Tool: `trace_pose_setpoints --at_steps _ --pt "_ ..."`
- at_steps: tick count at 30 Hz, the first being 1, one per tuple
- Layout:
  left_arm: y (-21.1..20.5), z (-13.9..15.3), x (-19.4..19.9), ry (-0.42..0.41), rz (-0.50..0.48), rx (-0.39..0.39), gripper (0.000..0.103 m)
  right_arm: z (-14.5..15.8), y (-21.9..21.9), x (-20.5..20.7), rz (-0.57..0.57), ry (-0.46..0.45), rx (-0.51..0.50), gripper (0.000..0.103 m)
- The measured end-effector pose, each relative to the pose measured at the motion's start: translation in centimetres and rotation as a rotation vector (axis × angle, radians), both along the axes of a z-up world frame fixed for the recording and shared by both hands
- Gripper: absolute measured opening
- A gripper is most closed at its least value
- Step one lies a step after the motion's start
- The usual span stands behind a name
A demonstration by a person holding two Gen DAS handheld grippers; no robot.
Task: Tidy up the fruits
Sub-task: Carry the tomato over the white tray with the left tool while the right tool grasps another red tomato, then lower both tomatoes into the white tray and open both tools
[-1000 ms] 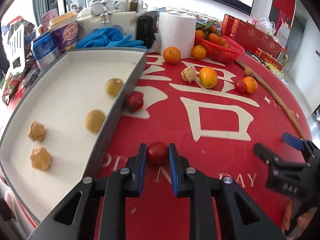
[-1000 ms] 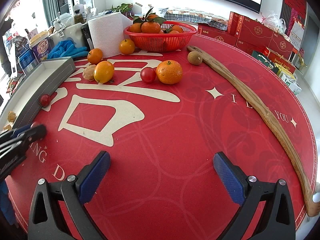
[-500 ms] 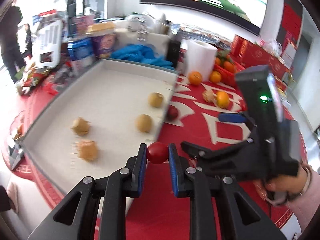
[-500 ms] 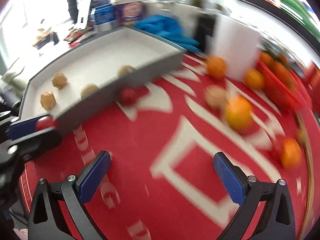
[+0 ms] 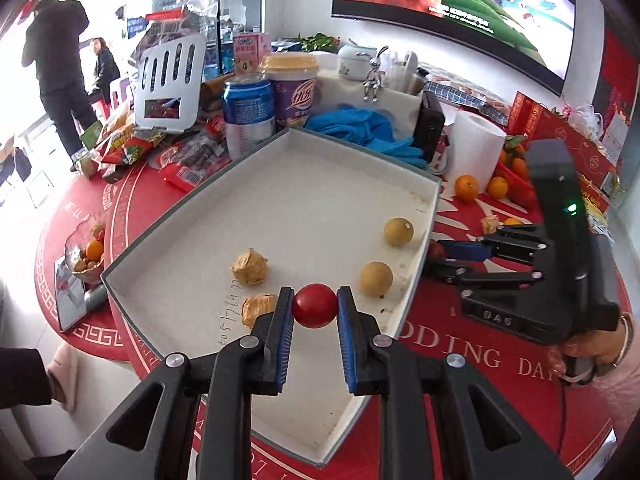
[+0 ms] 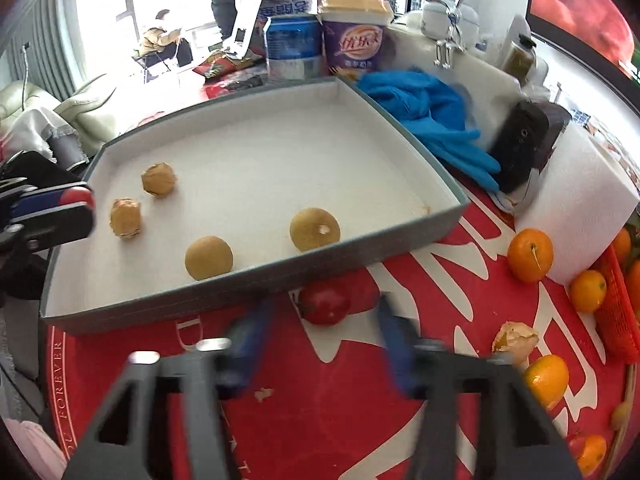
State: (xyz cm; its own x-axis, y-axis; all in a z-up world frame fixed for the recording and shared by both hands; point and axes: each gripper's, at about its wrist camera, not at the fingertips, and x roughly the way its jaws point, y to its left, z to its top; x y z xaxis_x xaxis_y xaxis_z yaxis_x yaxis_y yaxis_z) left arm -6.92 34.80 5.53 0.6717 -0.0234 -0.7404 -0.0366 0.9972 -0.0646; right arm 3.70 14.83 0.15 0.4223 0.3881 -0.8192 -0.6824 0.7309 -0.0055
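My left gripper [image 5: 314, 307] is shut on a small red tomato [image 5: 314, 306] and holds it above the near part of the grey-walled white tray [image 5: 280, 184]. The tray holds two round tan fruits [image 5: 375, 279] and two papery husked fruits [image 5: 249, 267]. My right gripper [image 6: 324, 332] is open, its blurred fingers on either side of a second red tomato [image 6: 323, 304] that lies on the red tablecloth against the tray's outer wall [image 6: 256, 280]. The left gripper with its tomato [image 6: 76, 196] shows at the left edge of the right wrist view.
Oranges [image 6: 530, 255], a husked fruit [image 6: 516, 338] and a red basket [image 6: 616, 312] lie right of the tray. A paper roll [image 6: 580, 208], blue gloves [image 6: 432, 116], a can [image 5: 248, 116] and a purple cup [image 5: 294, 96] stand behind it. A glass bowl [image 5: 86, 254] sits left.
My left gripper carried its tomato from the tablecloth to above the tray. My right gripper swung left, came up to the tomato by the tray wall and narrowed around it.
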Motion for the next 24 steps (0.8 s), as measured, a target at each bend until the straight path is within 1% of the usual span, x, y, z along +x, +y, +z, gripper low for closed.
trace_pose_setpoints --at_steps 3,6,10,13,19,21,24 --pt "0.5 -0.4 0.1 0.006 0.016 -0.003 0.023 0.0 -0.4 0.0 -0.015 0.008 0.014 0.027" --pt "0.8 -0.5 0.2 0.008 0.025 -0.010 0.023 0.4 -1.3 -0.3 -0.054 0.014 0.022 0.027" --pt "1.0 -0.3 0.6 -0.002 0.025 0.002 0.023 2.1 -2.7 -0.6 -0.108 0.031 0.063 0.027" --pt "1.1 -0.1 1.3 -0.006 0.037 0.015 0.023 3.5 -3.0 -0.7 -0.140 0.039 0.087 0.027" --pt "2.1 -0.3 3.0 -0.009 0.076 0.034 0.023 5.3 -1.1 -0.9 -0.153 0.047 0.129 0.027" --pt "2.7 -0.6 3.6 -0.003 0.096 0.034 0.023 5.2 0.3 -0.7 -0.153 0.044 0.124 0.027" --pt "3.3 -1.1 4.2 0.007 0.121 0.027 0.023 4.7 1.8 -0.6 -0.154 0.066 0.132 0.027"
